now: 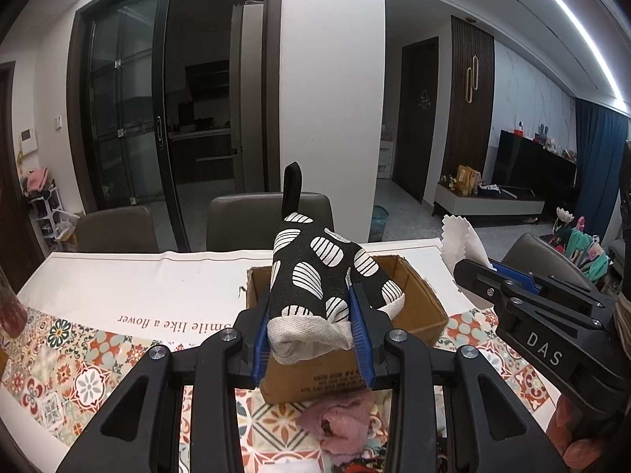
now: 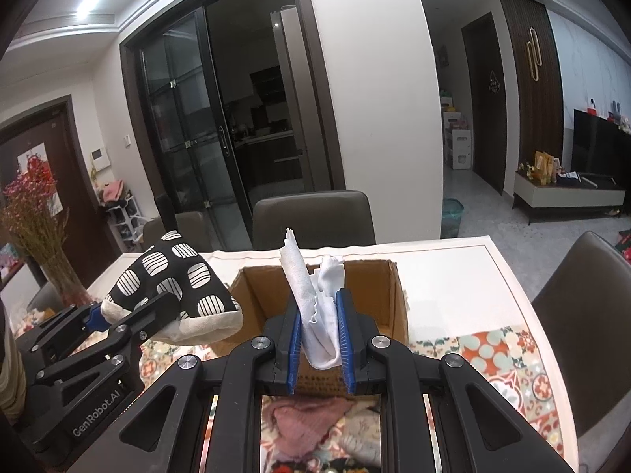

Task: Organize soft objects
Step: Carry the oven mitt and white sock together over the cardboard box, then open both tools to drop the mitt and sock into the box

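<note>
The left claw [image 1: 311, 327] is clenched on the pale cuff end of a black-and-white oven mitt [image 1: 319, 276], held above the near-left corner of the open cardboard box [image 1: 418, 307] on the worktop; the mitt looks padded and light, keeps some shape, and should tolerate a firm pinch at the cuff or its hanging loop. The right claw [image 2: 319, 339] grips a white cloth [image 2: 315, 315] bunched upright above the box's near edge: thin, limp, likely to slip unless several folds are pinched together. A pink knitted cloth [image 2: 307, 418] lies just before the box.
</note>
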